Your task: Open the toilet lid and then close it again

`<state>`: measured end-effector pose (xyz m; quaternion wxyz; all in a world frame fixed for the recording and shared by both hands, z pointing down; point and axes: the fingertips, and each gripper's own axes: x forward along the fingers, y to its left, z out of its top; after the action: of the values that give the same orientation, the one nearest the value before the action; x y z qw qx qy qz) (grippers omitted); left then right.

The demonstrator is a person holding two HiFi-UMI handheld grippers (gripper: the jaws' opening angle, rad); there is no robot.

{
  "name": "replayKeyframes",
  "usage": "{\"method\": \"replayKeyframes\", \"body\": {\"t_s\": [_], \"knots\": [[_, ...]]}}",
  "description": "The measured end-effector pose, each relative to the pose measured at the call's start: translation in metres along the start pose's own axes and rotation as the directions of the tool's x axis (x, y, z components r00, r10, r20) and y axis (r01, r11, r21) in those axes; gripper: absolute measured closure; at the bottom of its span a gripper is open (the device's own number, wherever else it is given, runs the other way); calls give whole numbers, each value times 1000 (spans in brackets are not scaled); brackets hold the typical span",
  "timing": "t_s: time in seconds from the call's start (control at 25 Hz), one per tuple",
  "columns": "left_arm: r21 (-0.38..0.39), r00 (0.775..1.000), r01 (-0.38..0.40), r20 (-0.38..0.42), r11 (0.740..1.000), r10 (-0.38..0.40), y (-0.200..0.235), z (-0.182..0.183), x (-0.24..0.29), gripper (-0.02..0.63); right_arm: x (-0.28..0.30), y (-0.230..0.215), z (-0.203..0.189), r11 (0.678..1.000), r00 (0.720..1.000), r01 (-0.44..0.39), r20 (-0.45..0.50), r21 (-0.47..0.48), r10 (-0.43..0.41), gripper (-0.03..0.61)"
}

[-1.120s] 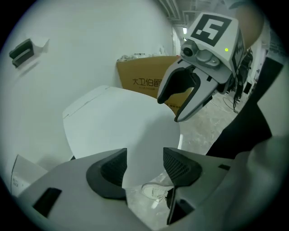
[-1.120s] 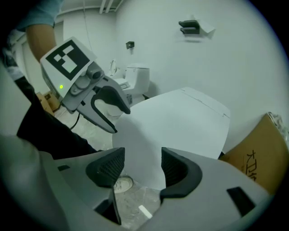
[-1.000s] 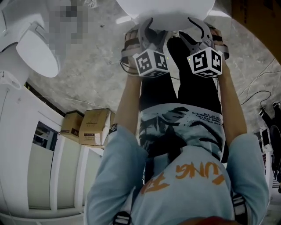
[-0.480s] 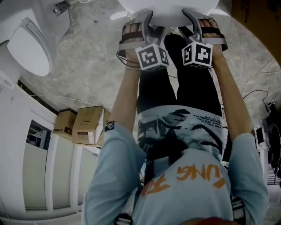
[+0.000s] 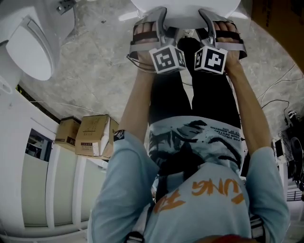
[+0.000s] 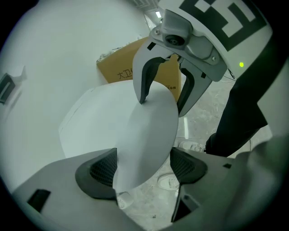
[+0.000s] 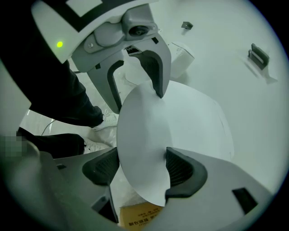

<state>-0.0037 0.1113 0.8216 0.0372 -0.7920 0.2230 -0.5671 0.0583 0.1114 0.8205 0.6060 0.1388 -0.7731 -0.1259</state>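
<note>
The toilet lid (image 5: 183, 12) is plain glossy white. So is the second toilet (image 5: 28, 52) at the left edge of the head view. The floor (image 5: 99, 66) is grey stone with paler marbled veining. Two cardboard boxes (image 5: 90, 135) are tan-brown with dark print on their sides. The person's shirt (image 5: 199, 209) is pale blue with orange lettering and a dark, brush-like graphic near the hem, and the trousers (image 5: 213, 90) are black. The panelled unit (image 5: 14, 133) is white with duller, greyish insets.

left gripper (image 6: 142, 168) | right gripper (image 7: 142, 167) | 2 abreast, pointing down | jaws just opened astride toilet lid (image 5: 185, 9)
</note>
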Motion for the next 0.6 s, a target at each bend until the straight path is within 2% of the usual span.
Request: {"method": "replayKeyframes", "body": {"t_s": [0.08, 0.32, 0.6], "knots": [[8, 1000, -16, 7, 1000, 15, 3, 2, -3, 252, -5, -2, 1, 1000, 1000, -5, -18, 10, 6, 246], [53, 998, -62, 31, 997, 60, 7, 8, -23, 250, -30, -8, 6, 998, 1000, -10, 14, 60, 9, 272], [88, 988, -153, 10, 984, 152, 25, 14, -40, 229, -65, -26, 9, 993, 999, 16, 32, 114, -20, 282]]}}
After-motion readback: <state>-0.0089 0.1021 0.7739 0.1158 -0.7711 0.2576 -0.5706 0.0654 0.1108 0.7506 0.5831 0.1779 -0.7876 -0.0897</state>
